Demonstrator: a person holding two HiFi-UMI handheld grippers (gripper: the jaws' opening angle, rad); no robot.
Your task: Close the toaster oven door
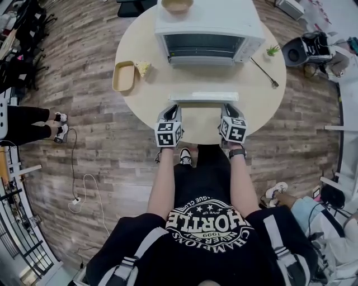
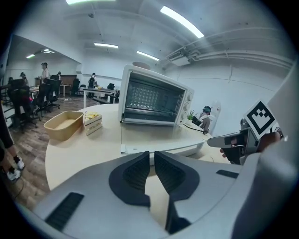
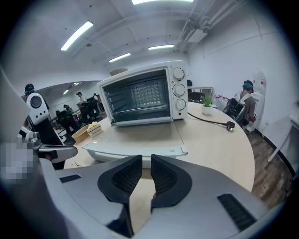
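The white toaster oven (image 1: pixel 210 25) sits far back on the round table (image 1: pixel 268 106), its glass door (image 1: pixel 204 97) folded flat toward the person. The door looks stiff, light and hinged, best lifted by its front handle edge. Just short of that edge, the left gripper (image 2: pixel 152 156) and right gripper (image 3: pixel 145 159) are slightly parted and empty.

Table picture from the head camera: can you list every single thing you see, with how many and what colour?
Table: one, beige, round, on the wood floor.
Toaster oven: one, white, at the table's far side.
Oven door: one, white-framed, open and lying flat toward the person.
Bowl: one, tan, on top of the oven.
Tray: one, tan, left of the oven.
Sandwich piece: one, white and yellow, beside the tray.
Plant: one, green, right of the oven.
Power cord: one, black, unplugged, on the table's right.
Left gripper: grey, jaws slightly apart, empty, near the door's edge.
Right gripper: same.
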